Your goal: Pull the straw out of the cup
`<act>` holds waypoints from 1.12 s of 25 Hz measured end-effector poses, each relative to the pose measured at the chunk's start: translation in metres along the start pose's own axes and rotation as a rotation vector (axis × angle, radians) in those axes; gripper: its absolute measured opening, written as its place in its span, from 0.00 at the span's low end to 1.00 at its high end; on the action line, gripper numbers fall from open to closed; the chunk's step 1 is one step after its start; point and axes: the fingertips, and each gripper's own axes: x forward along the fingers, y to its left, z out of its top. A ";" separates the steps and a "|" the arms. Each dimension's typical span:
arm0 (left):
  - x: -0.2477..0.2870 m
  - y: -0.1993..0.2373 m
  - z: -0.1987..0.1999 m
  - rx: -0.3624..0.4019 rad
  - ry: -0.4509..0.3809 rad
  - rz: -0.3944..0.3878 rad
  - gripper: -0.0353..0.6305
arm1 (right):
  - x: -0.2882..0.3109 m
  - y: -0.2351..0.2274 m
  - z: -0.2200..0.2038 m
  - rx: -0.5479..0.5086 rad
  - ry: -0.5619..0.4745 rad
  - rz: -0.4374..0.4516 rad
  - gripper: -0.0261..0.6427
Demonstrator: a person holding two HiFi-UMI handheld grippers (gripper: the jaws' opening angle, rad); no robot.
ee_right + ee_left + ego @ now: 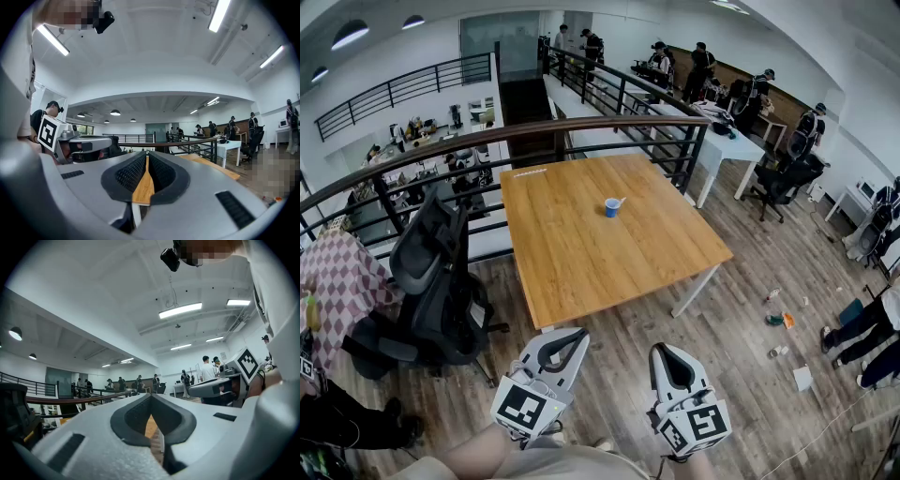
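Note:
A small blue cup (611, 208) with a pale straw (620, 201) leaning to its right stands near the middle of the wooden table (572, 262). My left gripper (567, 339) and right gripper (671, 354) hang side by side over the floor in front of the table's near edge, far from the cup. Both point level toward the table, and both are shut with nothing in them. In the left gripper view its closed jaws (151, 397) fill the foreground; in the right gripper view the tips (146, 155) meet too. The cup is in neither gripper view.
A dark office chair (436, 281) stands left of the table. A curved railing (581, 127) runs behind the table, with a white desk (727, 141) and several people beyond. Litter (778, 321) lies on the wooden floor at the right.

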 end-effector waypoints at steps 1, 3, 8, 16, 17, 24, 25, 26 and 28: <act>0.000 -0.002 0.000 0.002 0.001 -0.005 0.07 | -0.001 -0.001 0.000 0.002 0.003 0.002 0.08; 0.001 -0.006 0.000 0.004 0.006 -0.013 0.07 | -0.001 -0.003 0.000 0.005 0.008 0.005 0.08; 0.006 -0.008 -0.004 0.013 0.012 -0.019 0.07 | 0.001 -0.007 -0.002 0.022 -0.004 0.009 0.08; 0.014 -0.022 -0.011 0.011 0.041 -0.021 0.07 | -0.008 -0.019 -0.008 0.048 -0.007 0.011 0.09; 0.014 -0.024 -0.012 0.009 0.043 -0.021 0.07 | -0.010 -0.020 -0.009 0.049 -0.006 0.011 0.09; 0.027 -0.047 -0.014 -0.002 0.054 -0.032 0.07 | -0.025 -0.033 -0.011 0.062 -0.016 0.022 0.09; 0.029 -0.052 -0.014 -0.001 0.054 -0.034 0.07 | -0.028 -0.035 -0.012 0.061 -0.015 0.024 0.09; 0.031 -0.057 -0.013 0.001 0.053 -0.035 0.07 | -0.032 -0.038 -0.012 0.060 -0.015 0.025 0.09; 0.034 -0.067 -0.014 0.003 0.056 -0.034 0.07 | -0.041 -0.044 -0.014 0.060 -0.015 0.025 0.09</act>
